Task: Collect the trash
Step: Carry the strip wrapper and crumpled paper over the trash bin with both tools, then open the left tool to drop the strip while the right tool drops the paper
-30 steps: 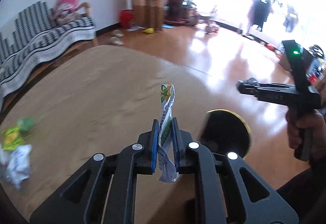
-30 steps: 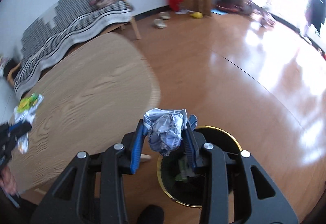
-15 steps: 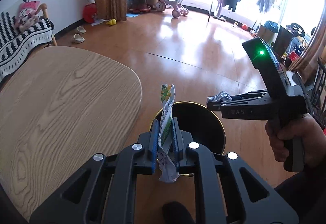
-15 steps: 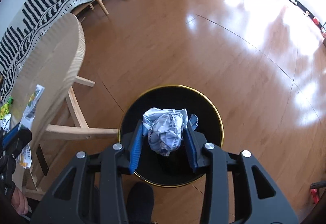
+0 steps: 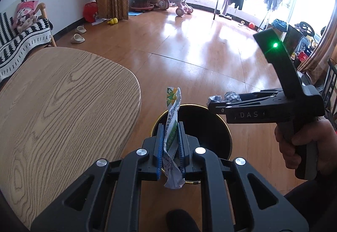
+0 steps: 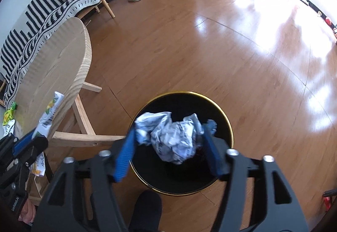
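My left gripper [image 5: 170, 126] is shut on a twisted white and green wrapper [image 5: 172, 118], held upright near the rim of a black bin with a gold rim [image 5: 212, 126]. My right gripper [image 6: 170, 124] hangs over the same bin [image 6: 228, 126] with its jaws spread. A crumpled silver-white paper ball [image 6: 172, 137] sits between them, blurred and apart from the left pad. The right gripper also shows in the left wrist view [image 5: 219, 100], the left gripper in the right wrist view [image 6: 31, 137].
A round wooden table [image 5: 52, 105] stands left of the bin; more wrappers [image 6: 9, 118] lie on its far side. A striped sofa [image 6: 42, 12], slippers [image 5: 78, 38] and wooden floor lie beyond. My shoe [image 6: 145, 211] is by the bin.
The right gripper's jaws have opened wider over the bin and the paper ball has come loose between them. The left gripper moved closer to the bin with its wrapper.
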`<act>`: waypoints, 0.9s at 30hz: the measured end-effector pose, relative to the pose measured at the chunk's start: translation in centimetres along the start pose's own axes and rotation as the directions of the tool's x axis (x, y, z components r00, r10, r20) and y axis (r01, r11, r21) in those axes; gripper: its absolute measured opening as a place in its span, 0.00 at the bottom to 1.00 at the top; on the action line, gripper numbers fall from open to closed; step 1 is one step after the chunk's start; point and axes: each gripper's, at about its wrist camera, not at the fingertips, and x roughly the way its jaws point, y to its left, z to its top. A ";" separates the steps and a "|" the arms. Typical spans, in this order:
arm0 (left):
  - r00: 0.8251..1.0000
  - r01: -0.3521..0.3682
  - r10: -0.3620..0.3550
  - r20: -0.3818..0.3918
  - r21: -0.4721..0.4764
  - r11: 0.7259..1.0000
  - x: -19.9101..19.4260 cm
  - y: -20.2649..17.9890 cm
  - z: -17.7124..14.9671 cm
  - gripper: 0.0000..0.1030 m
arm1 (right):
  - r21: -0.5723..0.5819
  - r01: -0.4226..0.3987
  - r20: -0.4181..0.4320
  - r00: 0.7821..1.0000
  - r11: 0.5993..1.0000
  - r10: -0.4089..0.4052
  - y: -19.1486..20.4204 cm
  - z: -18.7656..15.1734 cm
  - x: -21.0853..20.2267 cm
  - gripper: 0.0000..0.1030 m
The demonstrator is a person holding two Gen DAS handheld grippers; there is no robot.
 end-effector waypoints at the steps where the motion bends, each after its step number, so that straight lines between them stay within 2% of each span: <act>1: 1.000 0.001 -0.001 -0.001 0.000 1.000 0.1 0.0 0.0 0.12 | 0.002 -0.005 0.000 1.000 1.000 0.005 0.0 0.0 0.0 0.64; 5: 1.000 0.003 -0.003 -0.003 0.000 1.000 0.3 -0.2 0.1 0.12 | 0.019 -0.042 -0.008 0.999 0.999 0.042 -0.1 0.2 0.1 0.65; 9: 1.000 0.006 -0.006 -0.006 0.001 1.000 0.5 -0.4 0.2 0.12 | 0.013 -0.030 0.005 1.000 0.999 0.030 -0.1 0.3 -0.2 0.70; 16: 0.999 0.027 -0.027 -0.017 -0.002 1.000 1.1 -0.3 0.3 0.12 | 0.050 0.002 0.031 1.000 0.999 -0.004 -1.3 0.5 -0.7 0.71; 20: 0.996 0.089 -0.090 -0.026 -0.024 0.996 1.6 -0.4 0.4 0.12 | 0.108 0.025 0.073 0.997 0.994 -0.033 -2.4 0.5 -1.4 0.72; 24: 0.984 0.173 -0.175 -0.031 -0.052 0.983 2.7 -1.0 0.8 0.12 | 0.171 0.030 0.119 0.992 0.985 -0.051 -3.8 0.5 -2.4 0.72; 25: 0.982 0.185 -0.187 -0.037 -0.055 0.981 3.0 -1.2 0.8 0.18 | 0.188 0.031 0.133 0.990 0.982 -0.056 -4.2 0.5 -2.7 0.73; 27: 0.981 0.186 -0.189 -0.049 -0.063 0.981 3.6 -1.5 0.9 0.49 | 0.199 0.026 0.144 0.988 0.980 -0.055 -4.4 0.6 -3.0 0.73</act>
